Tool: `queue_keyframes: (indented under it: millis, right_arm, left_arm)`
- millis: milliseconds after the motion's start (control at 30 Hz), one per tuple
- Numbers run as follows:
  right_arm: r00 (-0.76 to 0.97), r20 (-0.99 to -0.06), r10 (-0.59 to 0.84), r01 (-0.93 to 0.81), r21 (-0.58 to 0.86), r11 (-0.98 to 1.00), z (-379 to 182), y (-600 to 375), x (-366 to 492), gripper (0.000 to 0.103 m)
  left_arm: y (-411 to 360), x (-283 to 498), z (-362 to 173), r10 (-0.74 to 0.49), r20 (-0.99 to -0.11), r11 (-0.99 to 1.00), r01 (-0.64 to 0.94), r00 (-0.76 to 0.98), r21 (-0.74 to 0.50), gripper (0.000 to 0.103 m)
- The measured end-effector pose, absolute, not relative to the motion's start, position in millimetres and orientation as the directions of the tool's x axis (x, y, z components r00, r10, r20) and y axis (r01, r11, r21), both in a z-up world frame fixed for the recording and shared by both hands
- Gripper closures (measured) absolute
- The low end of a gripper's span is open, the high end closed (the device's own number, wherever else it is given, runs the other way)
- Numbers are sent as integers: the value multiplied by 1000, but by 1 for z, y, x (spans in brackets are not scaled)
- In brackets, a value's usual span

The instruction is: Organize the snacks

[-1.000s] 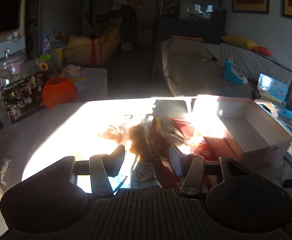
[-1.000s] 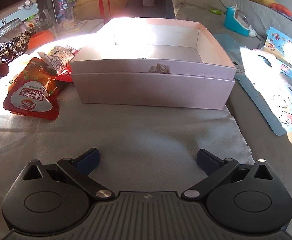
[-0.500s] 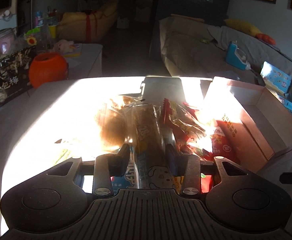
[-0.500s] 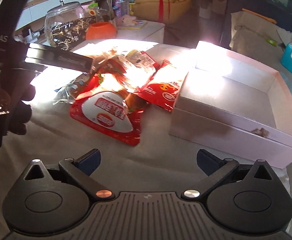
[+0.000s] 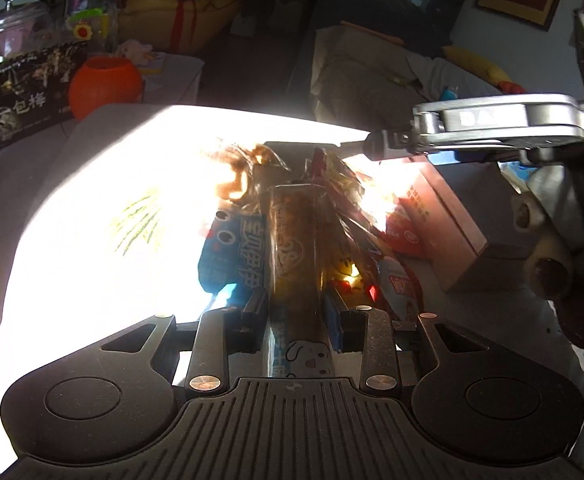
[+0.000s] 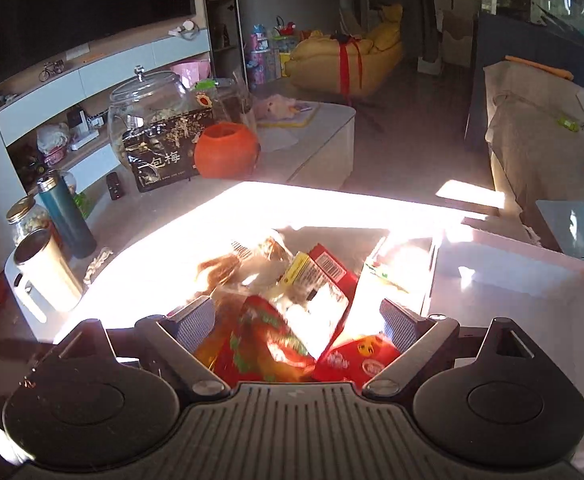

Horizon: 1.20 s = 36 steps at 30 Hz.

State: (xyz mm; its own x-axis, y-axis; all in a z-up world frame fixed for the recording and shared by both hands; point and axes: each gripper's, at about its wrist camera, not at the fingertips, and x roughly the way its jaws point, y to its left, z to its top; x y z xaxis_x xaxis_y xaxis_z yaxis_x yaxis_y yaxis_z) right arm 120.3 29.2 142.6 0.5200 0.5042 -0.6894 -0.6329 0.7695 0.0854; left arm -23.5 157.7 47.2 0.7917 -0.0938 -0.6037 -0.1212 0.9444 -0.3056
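The long clear snack packet you hold in your left gripper shows a cartoon dog's face on pale blue print near the pads, with a round brown logo further up; its characters are too glared out to read. It points forward over the pile of snacks on the sunlit table. Beside it lies a blue packet with large white Chinese characters and googly eyes, and to the right a red packet with small print leans against the pink box. Your left jaws are clamped on the clear packet, both pads pressed to its sides.

Your right gripper hangs low over the same pile with its jaws wide apart, gripping nothing. Between its fingers sit a red bag with green leaves, a red packet with smiley faces and a packet with a barcode. From the left view, that gripper reaches in from the right, lettering "DA" on its side.

A black bag marked "包梅" stands by an orange pot and a glass jar behind the table.

A second ago your left jaws were open above the pile; now they have closed on the packet. Your right gripper faced the box then and has since swung left onto the snacks.
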Motion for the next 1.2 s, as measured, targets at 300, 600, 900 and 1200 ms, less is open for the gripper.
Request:
queue_keyframes:
  millis: [300, 600, 900, 1200]
  right_arm:
    - [365, -803, 470, -597, 186, 780, 97, 56, 169, 42]
    - [412, -787, 459, -651, 98, 753, 108, 117, 184, 44]
    - [314, -854, 415, -624, 144, 768, 80, 147, 211, 82]
    - [321, -789, 524, -675, 198, 711, 161, 98, 162, 82]
  left_arm:
    - [160, -41, 40, -90, -556, 931, -128, 826, -341, 63]
    - [159, -36, 39, -123, -559, 933, -96, 820, -347, 64]
    - [161, -45, 38, -149, -577, 931, -83, 803, -356, 63]
    - [155, -37, 36, -163, -606, 937, -71, 779, -343, 65]
